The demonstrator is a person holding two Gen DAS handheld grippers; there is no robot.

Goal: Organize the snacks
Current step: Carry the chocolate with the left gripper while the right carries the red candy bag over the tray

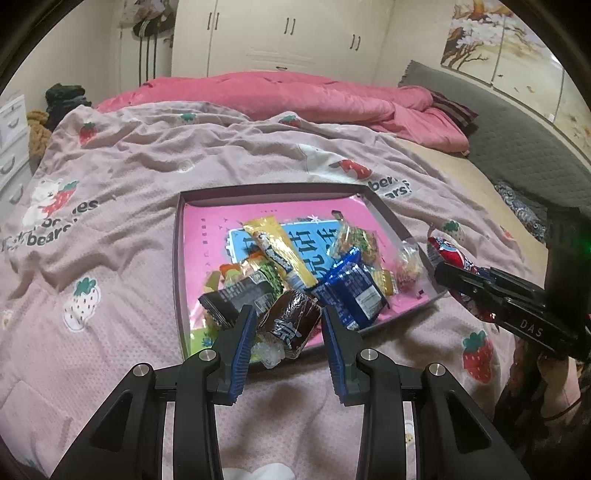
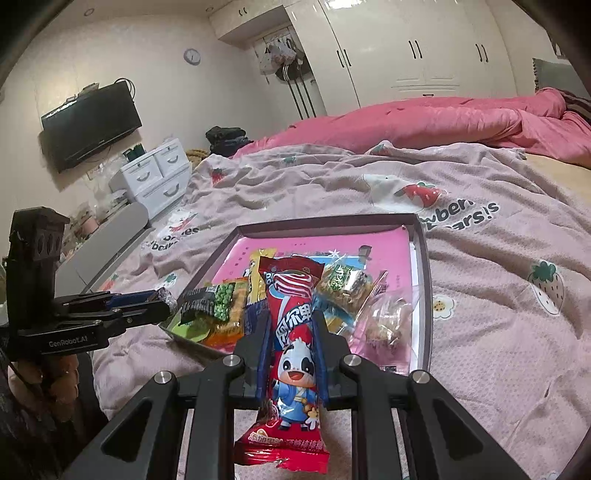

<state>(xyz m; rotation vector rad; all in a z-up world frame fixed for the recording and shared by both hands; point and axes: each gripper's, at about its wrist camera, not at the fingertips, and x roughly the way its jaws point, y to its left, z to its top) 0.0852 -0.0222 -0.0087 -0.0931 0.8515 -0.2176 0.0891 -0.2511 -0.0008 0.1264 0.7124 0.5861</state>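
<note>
Over the shallow grey-rimmed pink tray (image 1: 388, 210) on the bed, the left gripper (image 1: 289, 320) pinched a brown cellophane-wrapped candy (image 1: 291, 321) while the right gripper (image 2: 293, 354) clamped a red cartoon-cow packet (image 2: 291, 332), apparently both for sorting.

A shallow tray (image 1: 179, 258) lay on the blanket (image 1: 129, 177) spread over the bed, with a heap of snack packets (image 1: 295, 273) inside it toward its near side. Behind the blanket lay a bunched quilt (image 1: 295, 92), and behind that stood wardrobes (image 1: 280, 33). A drawer unit (image 2: 155, 177) stood left of the bed, below a wall-mounted television (image 2: 88, 125).
</note>
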